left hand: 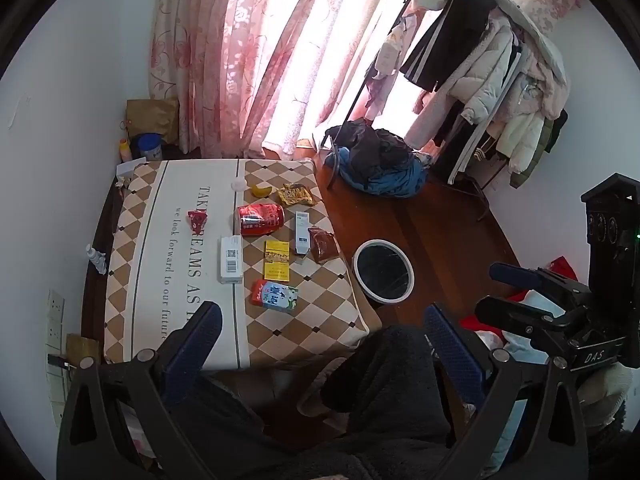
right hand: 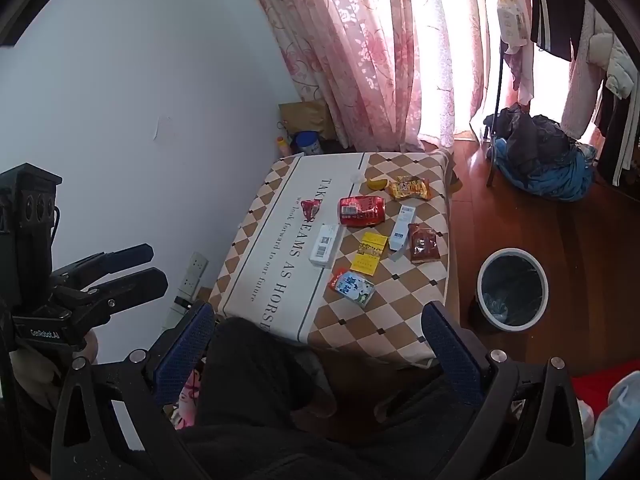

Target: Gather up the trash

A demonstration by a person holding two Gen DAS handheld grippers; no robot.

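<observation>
Trash lies on a table under a checkered cloth: a crushed red can, a white box, a yellow packet, a milk carton, a brown sachet, a yellow snack wrapper and a red wrapper. A white-rimmed bin with a dark liner stands on the floor to the table's right. My left gripper and right gripper hang open and empty over a dark-trousered lap, short of the table's near edge.
Beyond the table, a heap of dark and blue clothes lies on the wooden floor under a coat rack. Pink curtains cover the window. A white wall with sockets runs along the left. Red and pale fabric lies near right.
</observation>
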